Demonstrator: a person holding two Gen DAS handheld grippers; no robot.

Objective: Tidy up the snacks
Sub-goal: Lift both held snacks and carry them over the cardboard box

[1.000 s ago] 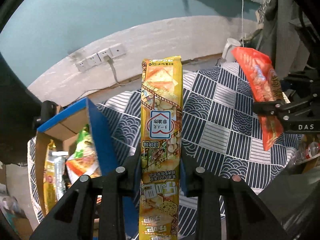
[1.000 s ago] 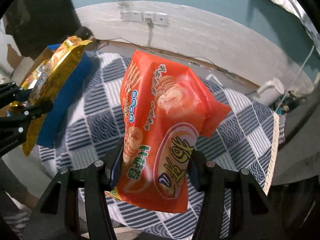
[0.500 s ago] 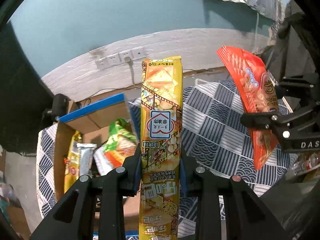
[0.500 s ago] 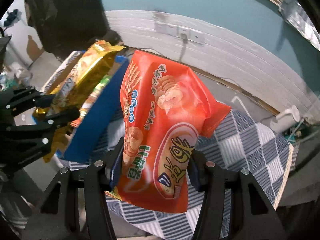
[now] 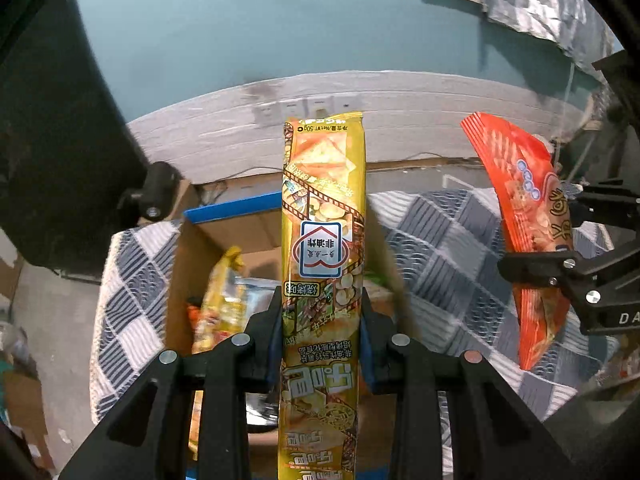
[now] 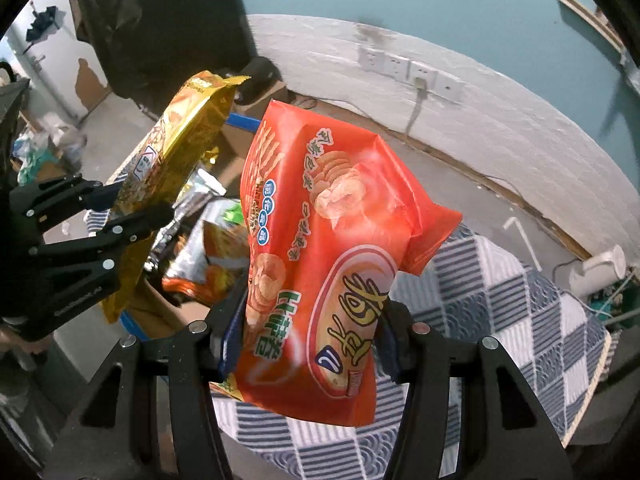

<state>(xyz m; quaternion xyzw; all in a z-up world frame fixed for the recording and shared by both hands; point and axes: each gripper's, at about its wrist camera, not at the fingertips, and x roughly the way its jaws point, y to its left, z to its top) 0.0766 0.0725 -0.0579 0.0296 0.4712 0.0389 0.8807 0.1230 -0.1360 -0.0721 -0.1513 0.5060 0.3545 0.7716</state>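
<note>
The left gripper [image 5: 322,332] is clamped on a long yellow snack pack [image 5: 323,240], its two pads pressing the pack's narrow sides, the pack standing upright out beyond the fingertips; directly past and below those fingertips lies an open cardboard box [image 5: 188,264] with a blue rim, holding a yellow bag [image 5: 222,300] and other packets too blurred to tell apart; the box sits on a blue and white checked cloth [image 5: 444,248] that spreads off to the right of the tongs. The right gripper [image 6: 310,332] is closed on a puffy orange snack bag [image 6: 332,264], pads squeezing its lower half so that the upper part bulges and leans right beyond the tips; to the left of these tongs the left gripper [image 6: 132,204] shows with its yellow pack [image 6: 176,152] above the box [image 6: 160,312]; in the box lie a silver packet [image 6: 192,208] and a green and orange packet [image 6: 224,240]; the checked cloth [image 6: 500,300] lies under and right of the tongs; beyond the tips a white wall band carries sockets [image 6: 412,72].
</note>
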